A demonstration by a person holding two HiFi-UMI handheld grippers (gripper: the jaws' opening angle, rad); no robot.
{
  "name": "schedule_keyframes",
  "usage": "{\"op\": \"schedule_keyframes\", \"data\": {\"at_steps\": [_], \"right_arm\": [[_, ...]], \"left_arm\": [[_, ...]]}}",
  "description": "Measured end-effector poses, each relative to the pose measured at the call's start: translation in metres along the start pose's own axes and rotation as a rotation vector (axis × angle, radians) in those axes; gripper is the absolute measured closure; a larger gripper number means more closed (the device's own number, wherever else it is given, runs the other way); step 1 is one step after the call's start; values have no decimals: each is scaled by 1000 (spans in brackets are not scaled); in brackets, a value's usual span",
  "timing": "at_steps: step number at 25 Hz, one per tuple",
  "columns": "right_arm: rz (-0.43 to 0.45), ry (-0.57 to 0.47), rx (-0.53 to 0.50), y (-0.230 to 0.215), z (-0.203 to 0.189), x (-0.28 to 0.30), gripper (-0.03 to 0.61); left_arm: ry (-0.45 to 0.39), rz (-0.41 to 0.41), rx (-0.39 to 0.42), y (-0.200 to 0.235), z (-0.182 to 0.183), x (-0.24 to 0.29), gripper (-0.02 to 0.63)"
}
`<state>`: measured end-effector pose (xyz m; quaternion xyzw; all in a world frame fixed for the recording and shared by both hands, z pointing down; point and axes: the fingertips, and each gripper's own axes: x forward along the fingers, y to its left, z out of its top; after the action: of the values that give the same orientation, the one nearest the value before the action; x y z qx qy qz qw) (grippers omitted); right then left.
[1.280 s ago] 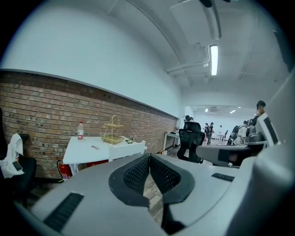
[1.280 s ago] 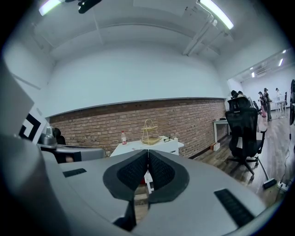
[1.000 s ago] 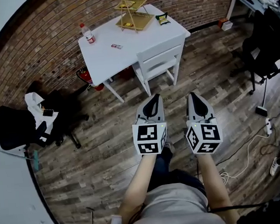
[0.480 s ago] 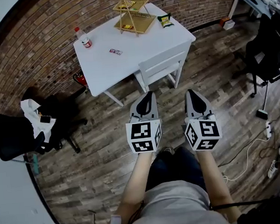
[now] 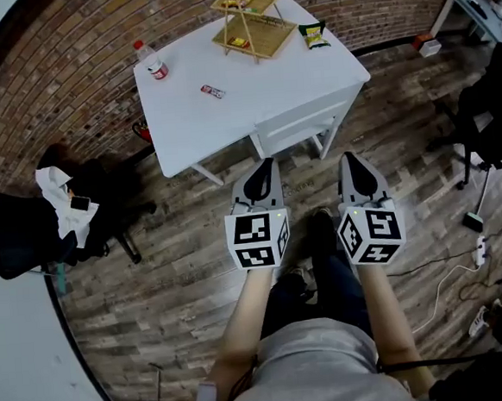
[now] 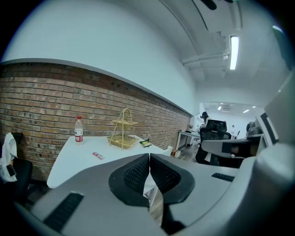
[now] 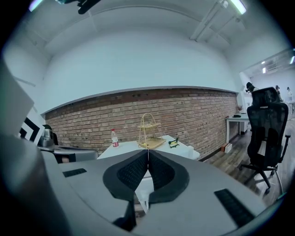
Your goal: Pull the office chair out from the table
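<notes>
A white chair (image 5: 301, 124) is tucked under the near side of the white table (image 5: 227, 115), with only its backrest and legs showing. My left gripper (image 5: 264, 163) and right gripper (image 5: 349, 156) are side by side, just short of the chair's back and not touching it. Both are shut with nothing between the pads. In the left gripper view the shut left gripper (image 6: 150, 159) points over the table (image 6: 73, 154). In the right gripper view the right gripper (image 7: 148, 156) is likewise shut and empty.
On the table stand a water bottle (image 5: 152, 60), a bamboo tiered basket (image 5: 253, 22), a snack packet (image 5: 314, 35) and a small wrapper (image 5: 213, 91). A black office chair (image 5: 29, 234) draped with clothes stands at left, another black office chair (image 5: 494, 103) at right. Cables (image 5: 446, 266) lie on the floor.
Both grippers have moved forward together towards the table and chair. The table and chair now sit closer and lower in the head view. The jaws stayed shut.
</notes>
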<state>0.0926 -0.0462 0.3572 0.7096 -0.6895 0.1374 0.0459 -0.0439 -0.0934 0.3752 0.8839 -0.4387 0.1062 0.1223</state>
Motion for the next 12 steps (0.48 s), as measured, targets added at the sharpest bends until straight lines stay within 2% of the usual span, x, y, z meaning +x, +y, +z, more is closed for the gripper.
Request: {"op": "schedule_keyframes", "data": {"at_steps": [12], "right_arm": [[117, 38, -57, -67, 40, 131, 565]], "left_arm": [[38, 97, -9, 17, 30, 122, 598]]}}
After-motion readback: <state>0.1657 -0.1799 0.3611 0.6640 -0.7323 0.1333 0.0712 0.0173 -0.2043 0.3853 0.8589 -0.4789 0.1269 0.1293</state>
